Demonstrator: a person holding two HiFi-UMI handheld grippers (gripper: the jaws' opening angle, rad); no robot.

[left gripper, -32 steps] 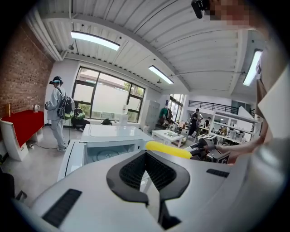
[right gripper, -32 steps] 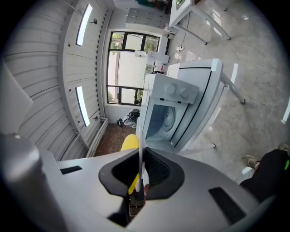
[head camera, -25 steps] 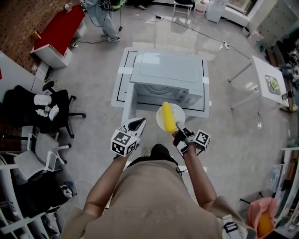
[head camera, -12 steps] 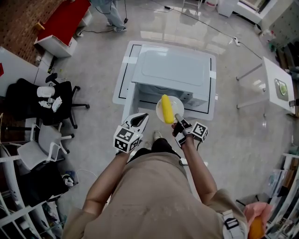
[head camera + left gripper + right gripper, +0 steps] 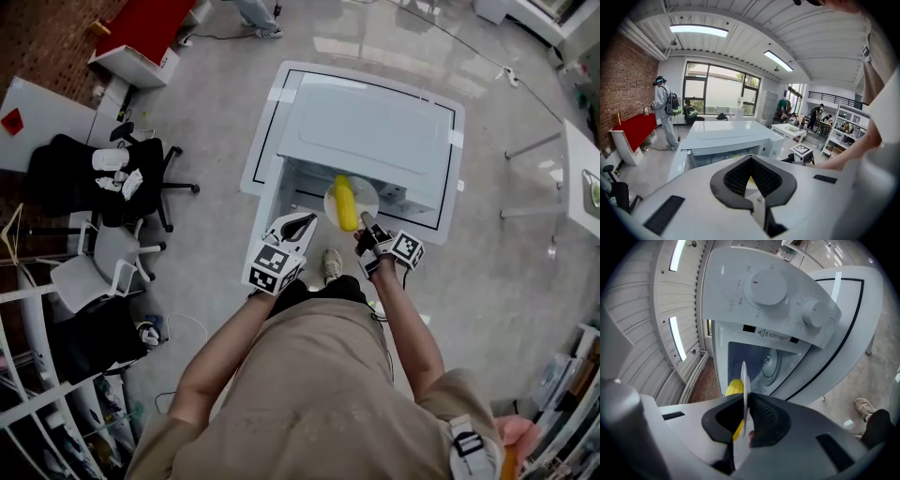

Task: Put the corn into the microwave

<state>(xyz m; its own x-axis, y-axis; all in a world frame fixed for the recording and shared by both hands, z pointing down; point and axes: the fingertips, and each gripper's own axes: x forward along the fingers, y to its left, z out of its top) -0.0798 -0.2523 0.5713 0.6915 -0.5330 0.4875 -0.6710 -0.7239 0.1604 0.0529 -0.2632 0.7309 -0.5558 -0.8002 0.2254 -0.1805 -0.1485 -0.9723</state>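
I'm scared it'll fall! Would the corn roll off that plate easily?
Probably: the corn is round and lies loose on the smooth plate. The plate seems stiff, but the right hand-held gripper pinches only its rim, so a tilt may roll it.

In right hand-held gripper (image 5: 368,226), plate (image 5: 367,200) with corn (image 5: 344,202) before microwave (image 5: 375,131)

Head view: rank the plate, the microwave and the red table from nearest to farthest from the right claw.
1. Plate, gripped in the right claw, corn on it.
2. Microwave, just ahead, door open.
3. Red table, far upper left.
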